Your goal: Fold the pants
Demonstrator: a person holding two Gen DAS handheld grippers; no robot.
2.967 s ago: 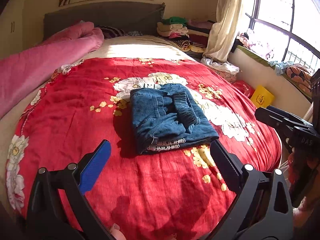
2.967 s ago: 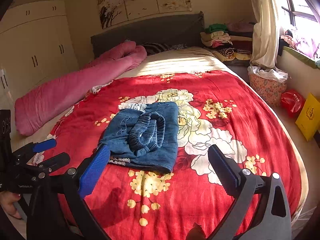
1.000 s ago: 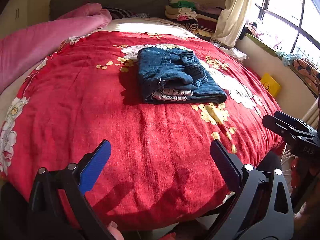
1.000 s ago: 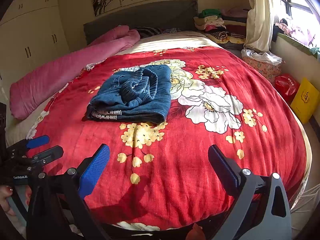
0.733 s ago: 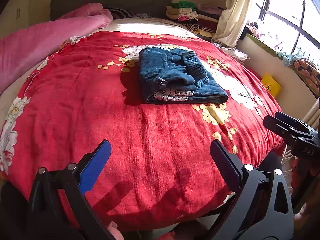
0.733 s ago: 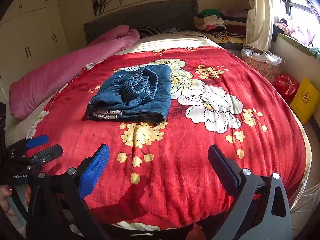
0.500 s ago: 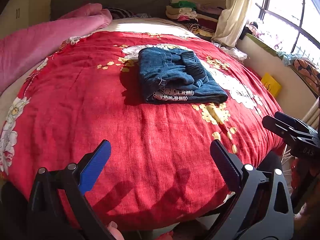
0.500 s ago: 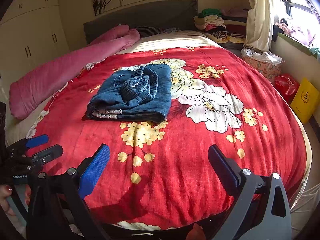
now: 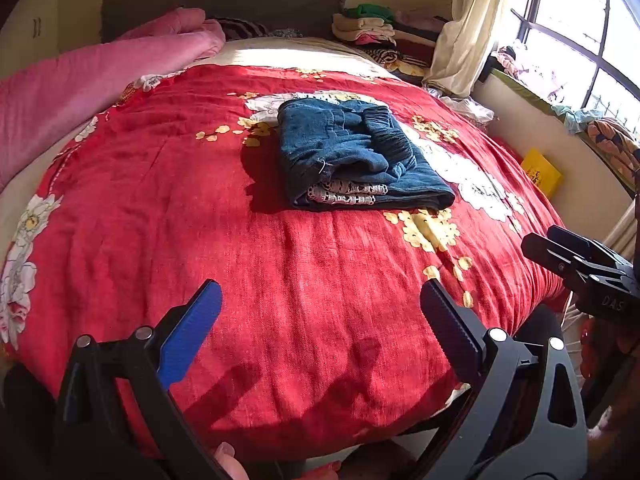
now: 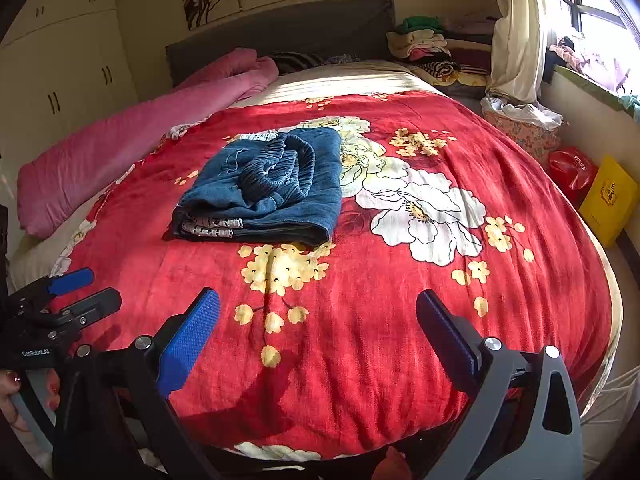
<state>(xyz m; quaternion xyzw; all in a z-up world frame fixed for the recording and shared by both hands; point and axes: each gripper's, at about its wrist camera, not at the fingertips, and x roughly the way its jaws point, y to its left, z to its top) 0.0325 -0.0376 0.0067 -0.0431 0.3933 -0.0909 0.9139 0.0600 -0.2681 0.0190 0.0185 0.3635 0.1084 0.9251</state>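
Note:
The blue denim pants (image 9: 352,156) lie folded in a compact bundle on the red floral bedspread (image 9: 168,216), waistband on top and white lace trim at the near edge. They also show in the right wrist view (image 10: 268,188). My left gripper (image 9: 320,300) is open and empty, held back over the bed's near edge, well short of the pants. My right gripper (image 10: 318,308) is open and empty, also back at the near edge. Each gripper shows at the side of the other's view.
A rolled pink quilt (image 10: 132,140) lies along the bed's left side. Stacked clothes (image 10: 428,48) sit by the dark headboard. A basket (image 10: 520,128), a red bag (image 10: 572,168) and a yellow box (image 10: 608,200) stand on the floor to the right under the window.
Three seconds ago both grippers were closer over the bed; they have drawn back to the near edge. In the last second nothing visibly moves. The pants stay folded.

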